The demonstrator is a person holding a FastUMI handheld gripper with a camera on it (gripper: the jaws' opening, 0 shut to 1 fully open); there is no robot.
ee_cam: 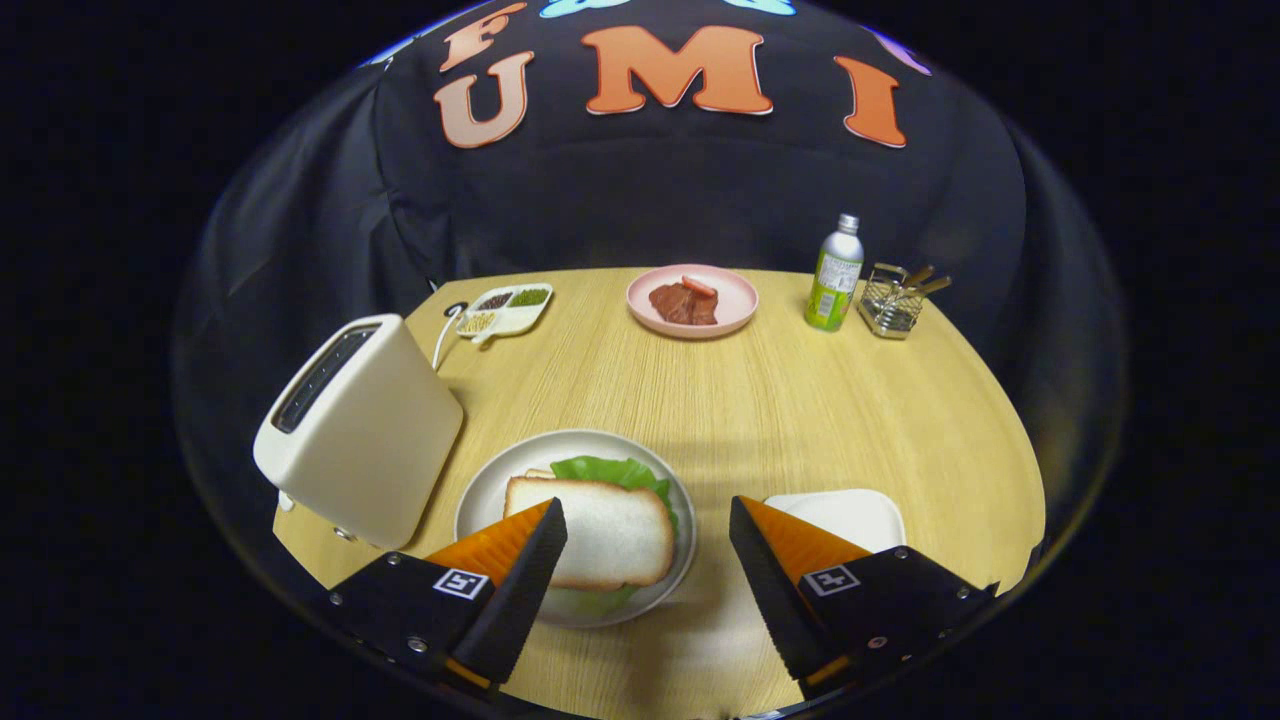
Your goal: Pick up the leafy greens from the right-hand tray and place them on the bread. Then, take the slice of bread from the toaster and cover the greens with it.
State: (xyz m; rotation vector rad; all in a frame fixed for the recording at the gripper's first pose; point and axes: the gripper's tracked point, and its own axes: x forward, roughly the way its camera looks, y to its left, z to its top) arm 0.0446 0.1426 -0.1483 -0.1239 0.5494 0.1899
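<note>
the claw [648, 535] gapes wide, holding nothing; round grey plate [480, 495] carries a white bread slice [600, 535] over green leafy lettuce [610, 470]; pink plate [735, 300] holds meat [685, 302]; white tray [850, 515] is bare

- The gripper [648, 545] hangs with its fingers spread wide and nothing between them; the left finger covers the near left corner of the white top bread slice [600, 530].
- That slice hides most of the green leafy lettuce [615, 470], which peeks out at its far edge and near rim.
- A lower slice shows as a thin sliver only.
- The right finger hides the near part of the white rectangular tray [845, 512].
- Contents of the small white divided dish [505, 308] are too small to identify.
- The cream toaster [355, 430] slot looks dark; its inside cannot be made out.
</note>
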